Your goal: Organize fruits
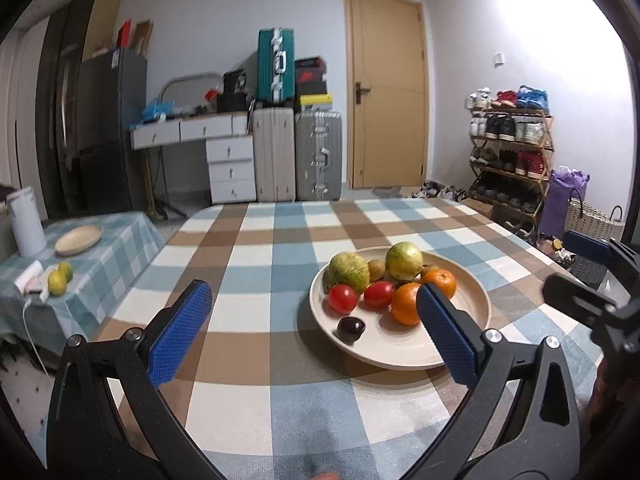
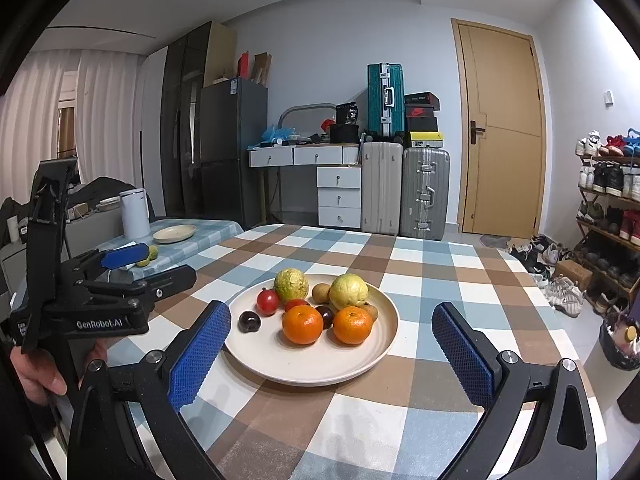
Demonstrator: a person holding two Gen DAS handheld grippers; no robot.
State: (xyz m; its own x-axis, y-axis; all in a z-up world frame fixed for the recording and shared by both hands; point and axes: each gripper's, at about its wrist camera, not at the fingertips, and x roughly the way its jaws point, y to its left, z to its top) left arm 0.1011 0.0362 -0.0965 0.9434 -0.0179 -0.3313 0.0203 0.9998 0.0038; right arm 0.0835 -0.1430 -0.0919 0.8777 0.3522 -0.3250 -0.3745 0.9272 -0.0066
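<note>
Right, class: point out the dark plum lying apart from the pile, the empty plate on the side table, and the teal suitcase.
dark plum (image 2: 249,321), right wrist view, middle of its skin
empty plate (image 2: 174,233), right wrist view, bare centre
teal suitcase (image 1: 275,65), left wrist view, front face

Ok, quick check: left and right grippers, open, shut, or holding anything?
Left gripper: open, empty, short of the round beige plate of fruit.
Right gripper: open, empty, facing that plate.

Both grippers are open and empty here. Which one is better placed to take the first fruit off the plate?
Probably the right gripper: the plate sits centered between its open fingers. The left gripper is also open, but the plate lies off toward its right finger.
</note>
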